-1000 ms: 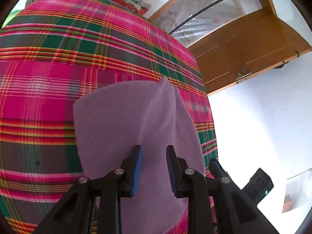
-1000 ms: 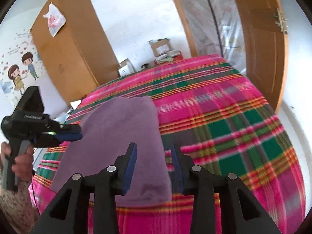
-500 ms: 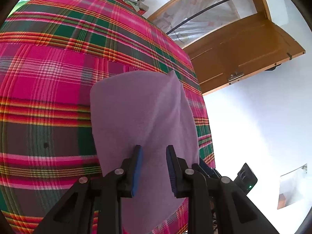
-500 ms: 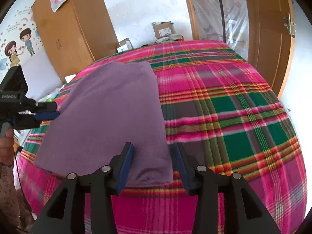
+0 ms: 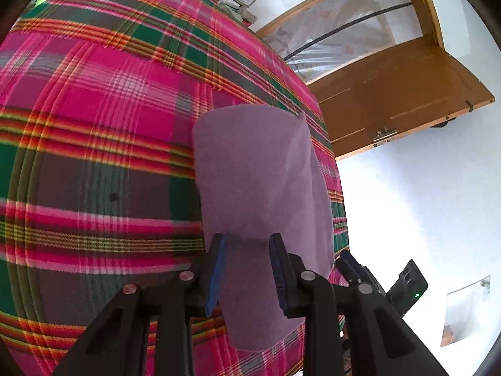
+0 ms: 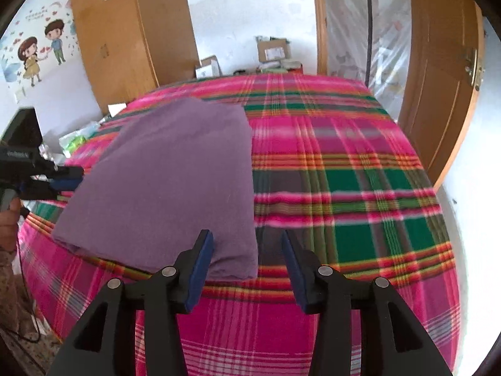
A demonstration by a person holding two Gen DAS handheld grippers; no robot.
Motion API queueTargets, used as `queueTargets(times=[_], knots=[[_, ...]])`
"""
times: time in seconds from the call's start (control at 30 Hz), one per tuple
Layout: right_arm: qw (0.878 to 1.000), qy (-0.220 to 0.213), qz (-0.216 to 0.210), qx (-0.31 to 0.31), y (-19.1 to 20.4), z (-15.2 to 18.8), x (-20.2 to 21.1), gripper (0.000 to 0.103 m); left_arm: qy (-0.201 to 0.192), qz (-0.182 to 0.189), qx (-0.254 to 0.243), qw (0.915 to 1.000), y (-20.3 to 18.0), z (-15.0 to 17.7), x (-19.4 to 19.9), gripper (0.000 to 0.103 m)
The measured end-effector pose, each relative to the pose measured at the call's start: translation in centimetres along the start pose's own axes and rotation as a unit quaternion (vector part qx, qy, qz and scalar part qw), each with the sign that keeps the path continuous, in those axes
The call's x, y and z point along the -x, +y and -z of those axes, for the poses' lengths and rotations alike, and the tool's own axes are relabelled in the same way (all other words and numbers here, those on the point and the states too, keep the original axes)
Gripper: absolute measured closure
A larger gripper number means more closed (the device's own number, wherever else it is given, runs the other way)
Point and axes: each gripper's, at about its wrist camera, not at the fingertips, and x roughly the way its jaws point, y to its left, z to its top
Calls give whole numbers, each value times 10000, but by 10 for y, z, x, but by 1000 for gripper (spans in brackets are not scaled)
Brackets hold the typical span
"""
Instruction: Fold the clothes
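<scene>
1. The folded purple garment [image 6: 175, 175] lay flat on the bed [image 6: 344, 169], near the bed's front edge and toward its left side in the right wrist view; the bed was covered by a pink, green and orange plaid blanket.
2. Its long axis ran from the near edge of the bed away toward the far side, where the wardrobe [image 6: 125, 40] stood — the short folded end faced the right gripper [image 6: 247, 266].
3. In the left wrist view the same garment [image 5: 260, 188] stretched away from the camera, with a small raised corner at its far right end and its near end reaching the bed's edge.
4. The left gripper [image 5: 247, 269] hung over the garment's near end; its jaws were opening, with purple cloth seen in the gap and the blue pads not pressing on it.
5. The right gripper's jaws stood spread — the garment's near right corner lay under the left pad, untouched as far as could be told.
6. Around: cardboard boxes [image 6: 272, 50] against the far wall, a wooden door [image 6: 444, 72] standing open on the right, cartoon stickers [image 6: 40, 53] on the left wall.
7. Nothing lay on the garment or between it and either gripper.
</scene>
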Motion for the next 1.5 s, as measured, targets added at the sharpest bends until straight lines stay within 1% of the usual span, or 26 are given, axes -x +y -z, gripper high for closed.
queueTargets(times=[0.03, 0.07, 0.17, 0.23, 0.3, 0.33, 0.37, 0.4, 0.47, 0.57, 0.63, 0.7, 0.8, 0.83, 0.87, 0.97, 1.03, 1.23, 1.33, 1.37, 1.5], knots=[[10000, -53, -60, -33, -1, -2, 2, 56, 19, 15, 8, 10000, 1, 0, -2, 66], [9999, -80, -108, -65, -2, -4, 2, 56, 40, 46, 23, 10000, 1, 0, -4, 65], [9992, -119, -321, -229, -8, -12, 0, 56, 55, 270, 121, 9995, 3, 2, -5, 55], [9973, -32, -590, -439, -16, -18, -6, 55, 87, 370, 174, 9991, 5, 1, -7, 51], [9931, 131, -909, -732, -24, -23, -17, 54, 164, 403, 185, 9989, 6, 1, -11, 50], [9898, 198, -1109, -866, -29, -25, -23, 48, 209, 416, 209, 9987, 8, 0, -13, 49], [9866, 291, -1267, -989, -33, -27, -29, 45, 250, 434, 237, 9985, 10, -1, -15, 49], [9850, 347, -1295, -1088, -36, -28, -34, 45, 279, 461, 272, 9982, 13, -1, -15, 49], [9798, 467, -1552, -1167, -40, -33, -45, 44, 350, 493, 356, 9975, 20, -2, -17, 48], [9735, 646, -1817, -1232, -45, -38, -56, 42, 490, 551, 431, 9963, 27, -3, -19, 46], [9667, 768, -2054, -1316, -52, -43, -64, 41, 581, 595, 445, 9955, 30, -4, -22, 45], [9607, 884, -2205, -1436, -58, -49, -72, 40, 688, 648, 481, 9944, 33, -6, -26, 45], [9509, 1036, -2494, -1510, -65, -57, -81, 35, 863, 761, 592, 9916, 40, -9, -32, 44], [9450, 1103, -2707, -1467, -65, -60, -85, 34, 892, 826, 609, 9907, 42, -8, -31, 44], [9422, 1164, -2801, -1424, -65, -62, -88, 33, 917, 877, 618, 9900, 44, -7, -31, 44], [9427, 1295, -2794, -1283, -61, -71, -98, 32, 981, 934, 597, 9890, 45, -8, -32, 44], [9407, 1338, -2851, -1260, -59, -74, -104, 32, 1039, 988, 635, 9876, 47, -5, -29, 44], [9286, 1508, -3179, -1180, -47, -82, -120, 32, 1180, 1070, 631, 9852, 55, 7, -21, 44], [9181, 1608, -3440, -1133, -35, -86, -130, 32, 1224, 1047, 534, 9855, 53, 8, -22, 43], [9183, 1614, -3454, -1069, -31, -86, -132, 30, 1238, 1052, 531, 9853, 52, 9, -22, 42], [9168, 1656, -3484, -1037, -21, -86, -138, 30, 1289, 1069, 531, 9844, 54, 11, -20, 41]])
